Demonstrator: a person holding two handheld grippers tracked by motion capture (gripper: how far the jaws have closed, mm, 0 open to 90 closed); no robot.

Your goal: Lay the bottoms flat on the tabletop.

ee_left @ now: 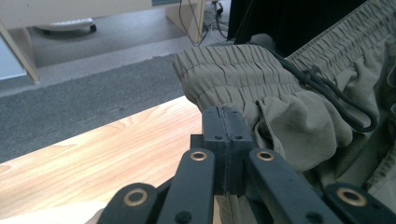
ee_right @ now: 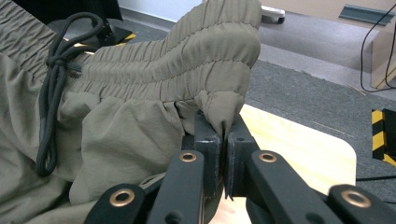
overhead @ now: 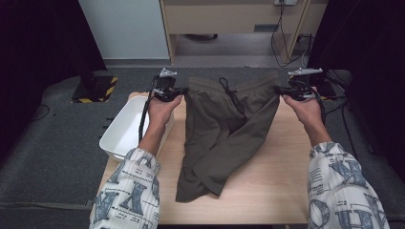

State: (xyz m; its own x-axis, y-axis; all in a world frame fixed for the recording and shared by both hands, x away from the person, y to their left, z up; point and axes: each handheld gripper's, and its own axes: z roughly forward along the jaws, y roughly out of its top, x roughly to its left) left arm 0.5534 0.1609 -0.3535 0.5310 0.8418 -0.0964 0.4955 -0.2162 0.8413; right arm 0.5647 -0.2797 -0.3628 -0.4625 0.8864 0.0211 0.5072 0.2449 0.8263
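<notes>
Where high view adds tub (overhead: 125, 125) (white), shorts (overhead: 224, 129) clamped

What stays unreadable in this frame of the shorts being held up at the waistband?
- Shorts: lower hems bunched on the table in the high view, folded under themselves.
- White bin: its inside partly hidden by the left forearm.
- Drawstring: one end cut off by the right gripper view's edge.

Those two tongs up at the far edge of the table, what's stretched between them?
In the high view, olive shorts hang between the left tongs and right tongs, each clamped on a waistband corner, with a dark drawstring at the middle.
</notes>
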